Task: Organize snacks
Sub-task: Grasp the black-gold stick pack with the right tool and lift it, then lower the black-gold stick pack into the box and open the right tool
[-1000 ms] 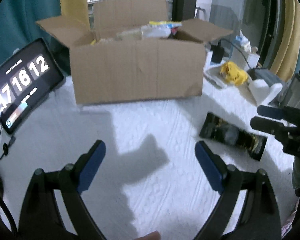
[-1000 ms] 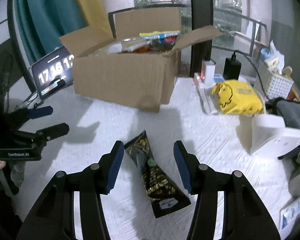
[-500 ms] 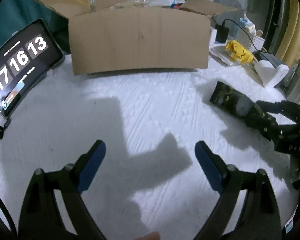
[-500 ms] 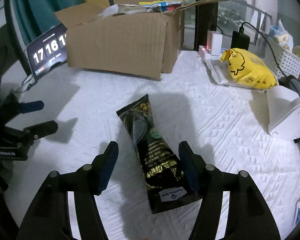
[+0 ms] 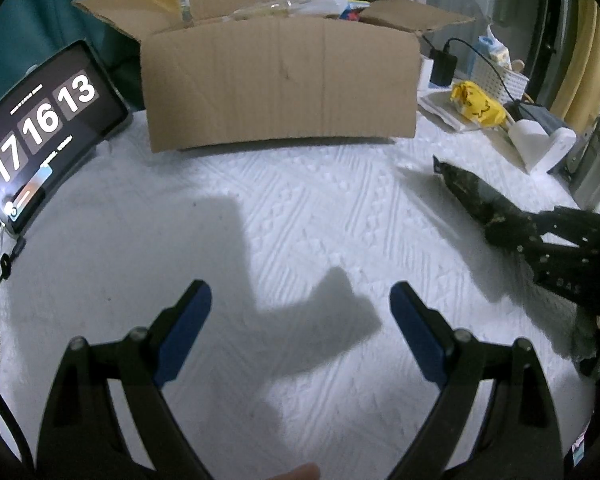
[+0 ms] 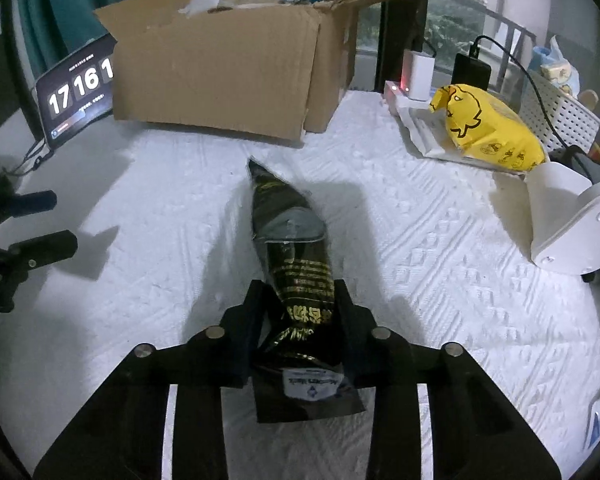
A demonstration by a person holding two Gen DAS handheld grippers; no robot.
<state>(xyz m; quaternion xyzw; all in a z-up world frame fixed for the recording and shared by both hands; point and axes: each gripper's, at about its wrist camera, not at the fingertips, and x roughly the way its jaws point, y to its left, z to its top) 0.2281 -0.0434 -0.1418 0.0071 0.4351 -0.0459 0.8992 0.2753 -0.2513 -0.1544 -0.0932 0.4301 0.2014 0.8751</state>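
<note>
Right wrist view first: my right gripper (image 6: 298, 300) has just been closing, and its jaws now pinch the black snack pouch (image 6: 290, 240) near its lower end, the pouch lying lengthwise on the white textured bench cover (image 6: 440, 280) toward the near edge and pointing at the box. My left gripper (image 5: 300, 312) hangs with its jaws spread wide and nothing between them, over bare cover nearer the left side. I judge the job well under way but not finished: this pouch is gripped yet not lifted, so it has to be carried over and dropped in. Farther back, toward the far edge, the cardboard box (image 6: 228, 64) stands with its flaps open, and several packets already show above its rim, though I can't make out what they are from this angle. A yellow snack bag (image 6: 488, 128) sits on a white tray at the far right side, outside the box, possibly left to sort. A tablet clock (image 5: 40, 132) leans at the left edge.
</note>
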